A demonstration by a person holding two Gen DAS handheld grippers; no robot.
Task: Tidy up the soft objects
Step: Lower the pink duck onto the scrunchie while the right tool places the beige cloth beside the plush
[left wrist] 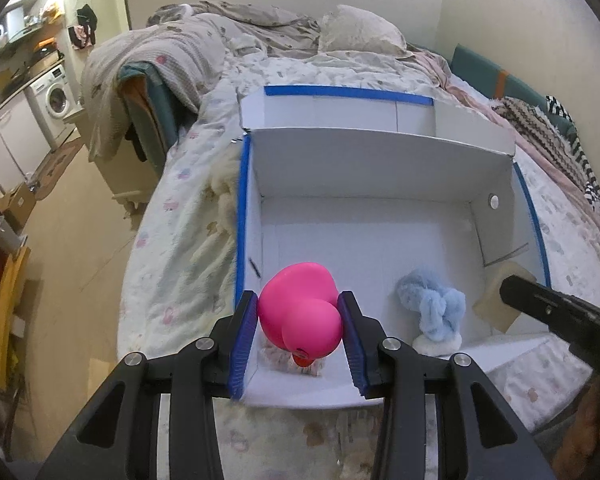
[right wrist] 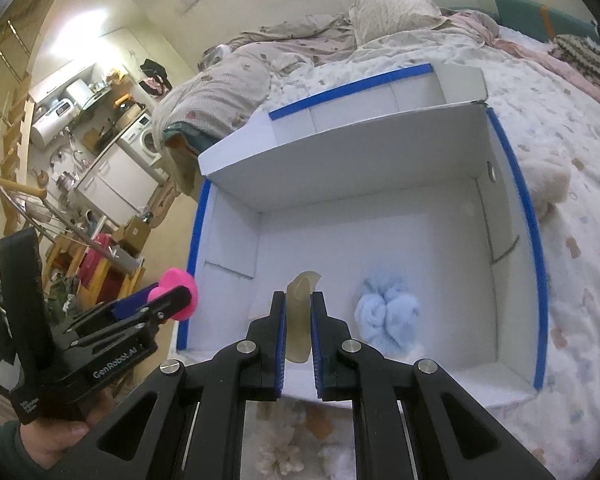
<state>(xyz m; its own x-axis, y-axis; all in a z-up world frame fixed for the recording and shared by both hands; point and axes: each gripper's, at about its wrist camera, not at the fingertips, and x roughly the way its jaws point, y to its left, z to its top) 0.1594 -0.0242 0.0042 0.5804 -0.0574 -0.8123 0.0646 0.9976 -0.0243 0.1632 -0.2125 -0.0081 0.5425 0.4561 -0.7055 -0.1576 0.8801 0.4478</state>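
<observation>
My left gripper (left wrist: 300,316) is shut on a pink rubber duck (left wrist: 300,312) and holds it over the near left corner of a white cardboard box (left wrist: 380,168) with blue-taped edges, which stands on the bed. My right gripper (right wrist: 299,328) is shut on a beige sponge (right wrist: 300,320) and holds it above the box's front edge (right wrist: 380,240). A fluffy light-blue soft toy (left wrist: 436,304) lies on the box floor at the near right; it also shows in the right wrist view (right wrist: 384,312). The left gripper with the duck (right wrist: 176,292) shows at the box's left rim.
The box sits on a bed with a pale printed blanket (left wrist: 180,248). A rumpled duvet and pillow (left wrist: 360,32) lie behind the box. A cream plush item (right wrist: 548,184) lies right of the box. Floor, cabinets and a washing machine (left wrist: 58,98) are to the left.
</observation>
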